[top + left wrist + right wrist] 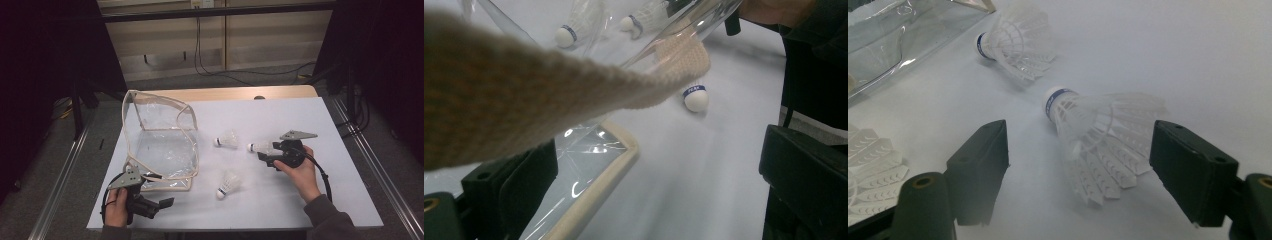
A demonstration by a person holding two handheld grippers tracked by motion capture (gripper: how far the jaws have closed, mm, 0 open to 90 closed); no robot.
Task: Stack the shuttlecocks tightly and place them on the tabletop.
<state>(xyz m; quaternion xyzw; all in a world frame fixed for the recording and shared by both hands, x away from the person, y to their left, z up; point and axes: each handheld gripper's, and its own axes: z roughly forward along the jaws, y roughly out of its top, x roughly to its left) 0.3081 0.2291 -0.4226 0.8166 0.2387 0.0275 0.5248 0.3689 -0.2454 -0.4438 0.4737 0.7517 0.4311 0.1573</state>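
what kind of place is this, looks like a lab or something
Probably a lab or workshop set up for recording, not a home. A plain white table stands between metal rails, loose cables trail over the grey floor behind it, and dark curtains hang at both sides.

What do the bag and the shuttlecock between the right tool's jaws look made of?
Bag: clear glossy plastic film, seemingly vinyl, creased with glare; its cream edging looks woven fabric. Shuttlecock: translucent white moulded-plastic skirt, ribbed; white cap, material unclear.

White shuttlecock (1098, 145) lies sideways (cork end away) on table.
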